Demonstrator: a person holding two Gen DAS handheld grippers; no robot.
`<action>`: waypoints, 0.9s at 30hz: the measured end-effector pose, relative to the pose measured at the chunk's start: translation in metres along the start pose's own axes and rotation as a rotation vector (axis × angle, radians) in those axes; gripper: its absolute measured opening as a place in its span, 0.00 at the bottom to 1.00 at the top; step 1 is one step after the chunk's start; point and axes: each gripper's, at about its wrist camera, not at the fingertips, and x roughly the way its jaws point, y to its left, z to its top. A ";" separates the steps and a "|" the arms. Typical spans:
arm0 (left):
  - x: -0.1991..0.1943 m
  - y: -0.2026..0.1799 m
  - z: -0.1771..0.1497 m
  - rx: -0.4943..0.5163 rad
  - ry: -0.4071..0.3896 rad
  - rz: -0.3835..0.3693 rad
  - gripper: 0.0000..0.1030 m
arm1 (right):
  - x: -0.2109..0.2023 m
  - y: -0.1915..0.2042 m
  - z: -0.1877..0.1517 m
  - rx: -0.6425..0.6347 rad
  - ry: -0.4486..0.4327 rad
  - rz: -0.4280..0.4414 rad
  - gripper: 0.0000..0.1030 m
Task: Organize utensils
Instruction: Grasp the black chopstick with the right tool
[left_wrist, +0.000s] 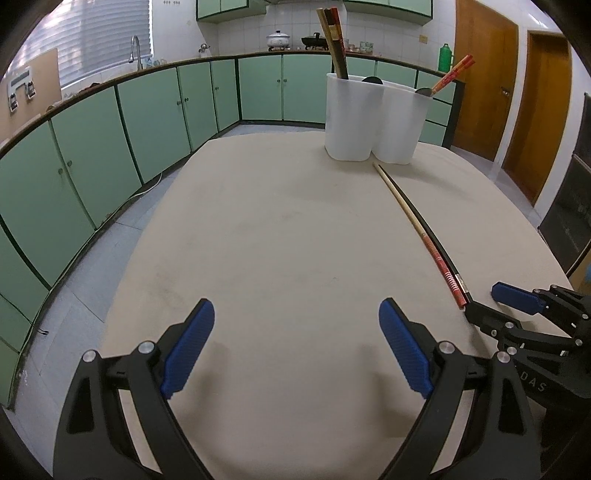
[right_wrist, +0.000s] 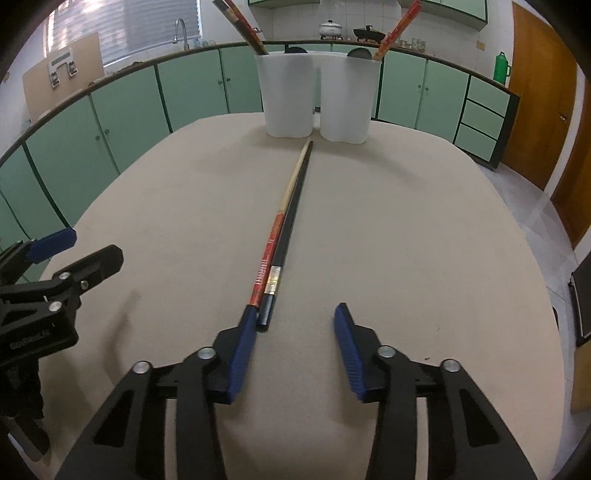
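Lying side by side on a beige oval tabletop (right_wrist: 406, 229), two long chopsticks wait to be sorted: a pale bamboo chopstick with a red patterned handle (right_wrist: 275, 240) and a plain black chopstick with a silver band (right_wrist: 291, 225). They touch along their length, with thin tips pointing at the far edge and thick ends toward the near edge.

At the far edge stands a white plastic two-compartment utensil holder (right_wrist: 317, 99), upright. Its left compartment holds dark chopsticks; its right one holds red-and-bamboo chopsticks — and a dark rounded utensil head peeks from each. The loose chopstick tips stop just short of the holder's base, near the gap between the two compartments.

The right gripper (right_wrist: 295, 350), black with blue ribbed pads, is low at the near edge with its fingers spread. Its left pad (right_wrist: 242, 354) touches or nearly touches the thick end of the red-handled chopstick; nothing is pinched. The left gripper (left_wrist: 297, 350) is also spread wide and empty, hovering over bare tabletop toward the near left edge.

By my reading, the step in hand is picking up one loose chopstick. The next move likely calls for separating the pair, closing the right gripper on a single thick end, lifting it, and dropping it into the matching compartment — red with red, black with dark.
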 end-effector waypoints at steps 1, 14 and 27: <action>0.000 0.001 0.000 0.000 0.001 0.000 0.86 | 0.000 0.001 0.000 -0.005 -0.002 0.002 0.30; 0.003 -0.005 -0.002 0.002 0.012 -0.002 0.86 | -0.007 -0.021 -0.005 0.032 -0.020 0.066 0.12; 0.005 -0.009 -0.004 0.006 0.020 -0.007 0.86 | 0.000 -0.020 -0.003 0.060 -0.007 0.117 0.16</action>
